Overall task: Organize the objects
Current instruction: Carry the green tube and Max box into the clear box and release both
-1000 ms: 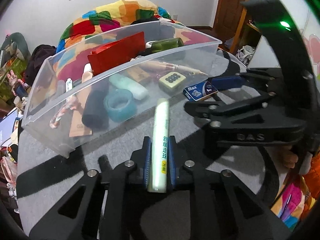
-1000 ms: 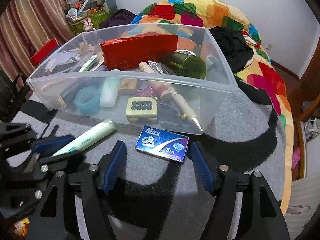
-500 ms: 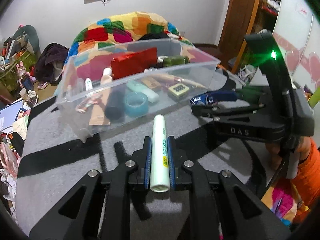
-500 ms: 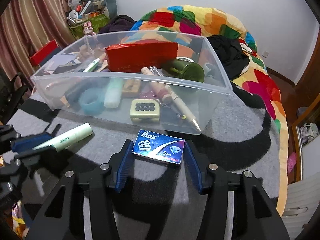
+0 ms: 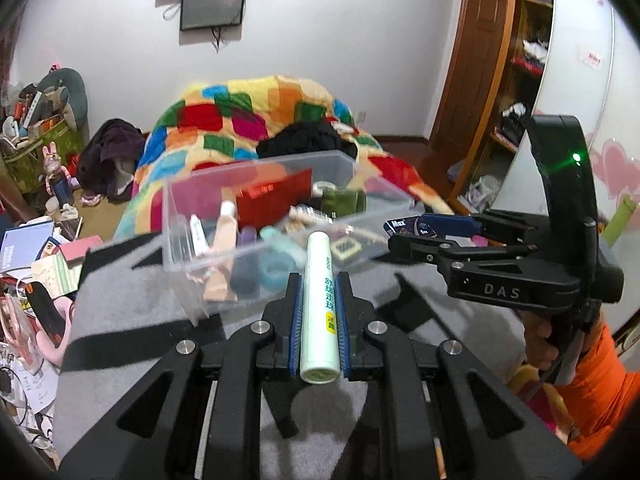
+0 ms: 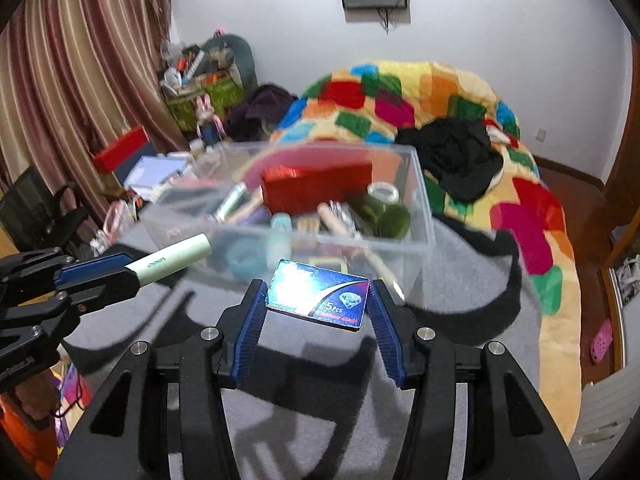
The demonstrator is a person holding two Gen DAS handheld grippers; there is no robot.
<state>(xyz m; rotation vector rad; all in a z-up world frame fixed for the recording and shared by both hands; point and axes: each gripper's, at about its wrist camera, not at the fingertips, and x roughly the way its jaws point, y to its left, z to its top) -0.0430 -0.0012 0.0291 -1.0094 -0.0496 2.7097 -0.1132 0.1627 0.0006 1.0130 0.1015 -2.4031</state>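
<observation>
Grey black-patterned blanket (image 6: pixel 460 280) carries the clear plastic bin (image 6: pixel 424 216) straight ahead of both tongs, the left tongs (image 5: pixel 319 312) pinching a pale green tube (image 5: pixel 318 304) lengthwise toward it, the right tongs (image 6: pixel 318 300) clamping a blue blade box (image 6: pixel 318 298) crosswise, slightly nearer.

Bin (image 5: pixel 200 216) on blanket (image 5: pixel 120 344) — bed (image 5: pixel 256 120) behind.
</observation>
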